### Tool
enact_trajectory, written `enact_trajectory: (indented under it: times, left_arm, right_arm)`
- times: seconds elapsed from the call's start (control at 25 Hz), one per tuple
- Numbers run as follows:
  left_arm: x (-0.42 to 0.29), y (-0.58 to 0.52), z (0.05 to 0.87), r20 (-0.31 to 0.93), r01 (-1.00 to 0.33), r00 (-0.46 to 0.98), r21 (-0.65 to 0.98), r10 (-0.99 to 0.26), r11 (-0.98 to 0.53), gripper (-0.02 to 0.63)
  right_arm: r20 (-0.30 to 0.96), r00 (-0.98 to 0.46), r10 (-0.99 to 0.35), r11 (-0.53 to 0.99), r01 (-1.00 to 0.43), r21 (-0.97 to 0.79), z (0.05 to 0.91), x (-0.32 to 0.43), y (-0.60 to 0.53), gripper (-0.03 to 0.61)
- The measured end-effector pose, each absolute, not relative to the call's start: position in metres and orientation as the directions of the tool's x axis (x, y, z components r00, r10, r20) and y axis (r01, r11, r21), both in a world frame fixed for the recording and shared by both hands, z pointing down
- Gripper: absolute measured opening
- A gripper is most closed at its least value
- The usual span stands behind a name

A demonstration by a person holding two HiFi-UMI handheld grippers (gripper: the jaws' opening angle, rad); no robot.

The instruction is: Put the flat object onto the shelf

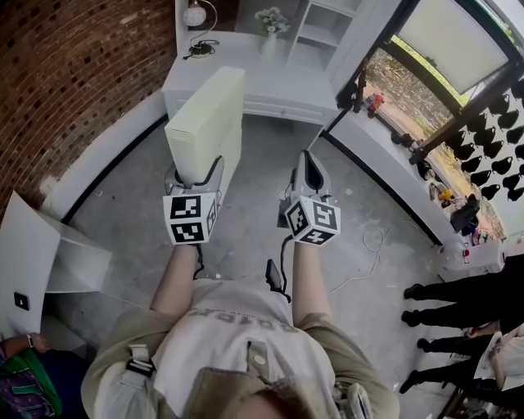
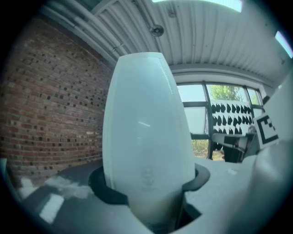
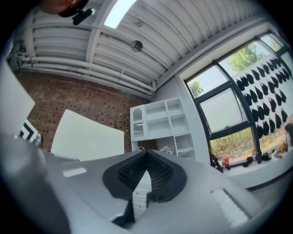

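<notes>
A pale, flat box-like object (image 1: 209, 123) stands upright in my left gripper (image 1: 196, 176), whose jaws are shut on its lower end. In the left gripper view the flat object (image 2: 146, 132) fills the middle, wedged between the dark pads (image 2: 107, 194). My right gripper (image 1: 309, 176) is beside it to the right, shut and empty; its ribbed pads (image 3: 158, 171) meet at the tips. The white shelf unit (image 1: 315, 33) stands ahead on a white cabinet (image 1: 278, 86); the right gripper view shows the shelf unit (image 3: 160, 125) with open compartments and the flat object (image 3: 87, 137) to the left.
A brick wall (image 1: 74, 74) runs on the left. Windows and a white sill (image 1: 385, 155) with small items lie to the right. A clock (image 1: 195, 15) and a flower vase (image 1: 270, 29) stand on the cabinet top. People's legs (image 1: 458, 311) show at lower right, and a white panel (image 1: 37, 254) at lower left.
</notes>
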State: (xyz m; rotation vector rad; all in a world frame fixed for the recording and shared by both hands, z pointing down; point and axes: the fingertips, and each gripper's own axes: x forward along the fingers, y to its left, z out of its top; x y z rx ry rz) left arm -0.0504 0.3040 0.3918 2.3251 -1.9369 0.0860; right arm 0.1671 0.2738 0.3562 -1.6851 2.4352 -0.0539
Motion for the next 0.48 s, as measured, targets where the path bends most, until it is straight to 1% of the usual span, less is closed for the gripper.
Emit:
enact_trajectory:
  times: [0.08,0.16,0.28,0.4,0.48]
  left_arm:
    - [-0.052,0.299,0.394,0.099,-0.967,0.190,0.190,-0.977,-0.169,0.299]
    - [-0.054,0.294,0.397,0.075,-0.926,0.195,0.342,-0.978,-0.158,0.299]
    - [-0.056,0.289,0.401,0.027,-0.835,0.184,0.532,-0.983,-0.142,0.299]
    - [-0.057,0.286,0.401,-0.025,-0.738,0.152,0.662,-0.988,-0.131,0.299]
    - [-0.058,0.284,0.400,-0.053,-0.676,0.127,0.727,-0.991,-0.125,0.299]
  right_arm:
    - [-0.125,-0.341,-0.932,0.361,-0.908,-0.212,0.360,0.176,0.270,0.013]
    - [-0.115,-0.360,-0.926,0.378,-0.882,-0.282,0.366,0.184,0.269,0.090]
    - [-0.103,-0.377,-0.921,0.385,-0.832,-0.398,0.380,0.196,0.272,0.170]
    - [-0.090,-0.381,-0.920,0.369,-0.768,-0.524,0.398,0.207,0.279,0.259]
    - [-0.074,-0.389,-0.918,0.353,-0.717,-0.601,0.413,0.209,0.285,0.303]
